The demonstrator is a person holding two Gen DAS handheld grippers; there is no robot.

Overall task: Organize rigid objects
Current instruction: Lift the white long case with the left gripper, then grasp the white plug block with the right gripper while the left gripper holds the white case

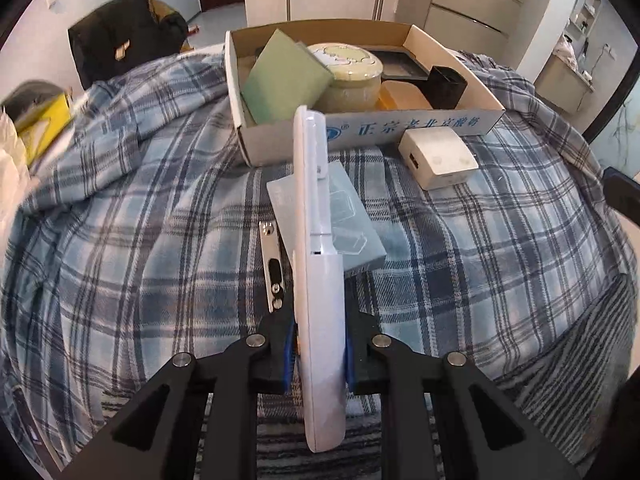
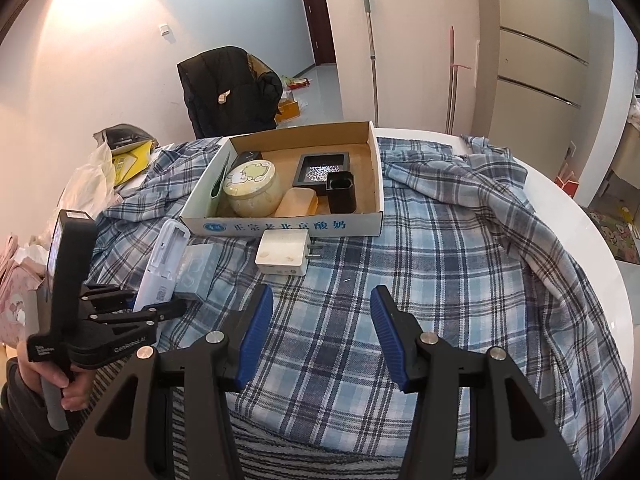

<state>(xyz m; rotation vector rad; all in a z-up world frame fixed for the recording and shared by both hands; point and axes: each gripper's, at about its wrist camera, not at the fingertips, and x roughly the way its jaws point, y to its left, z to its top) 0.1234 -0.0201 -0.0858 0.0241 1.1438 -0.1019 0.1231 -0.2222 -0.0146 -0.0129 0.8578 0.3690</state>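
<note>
My left gripper (image 1: 320, 356) is shut on a long white plastic device (image 1: 318, 264) and holds it upright above the plaid cloth; both show in the right wrist view, the gripper (image 2: 138, 312) and the device (image 2: 162, 264). Under it lie a pale blue flat box (image 1: 352, 220) and a metal latch plate (image 1: 272, 264). A white charger (image 1: 438, 156) lies in front of the cardboard box (image 1: 400, 128), which holds a green pad (image 1: 284, 76), a round tin (image 1: 348, 68), a black tray and a black cup. My right gripper (image 2: 322, 332) is open and empty above the cloth, short of the charger (image 2: 284, 252).
The plaid cloth (image 2: 440, 280) covers a round white table (image 2: 580, 216). Bags and a yellow item (image 2: 128, 160) lie at the table's left. A chair with a black jacket (image 2: 228, 88) stands behind. A striped cloth (image 2: 320, 456) lies at the near edge.
</note>
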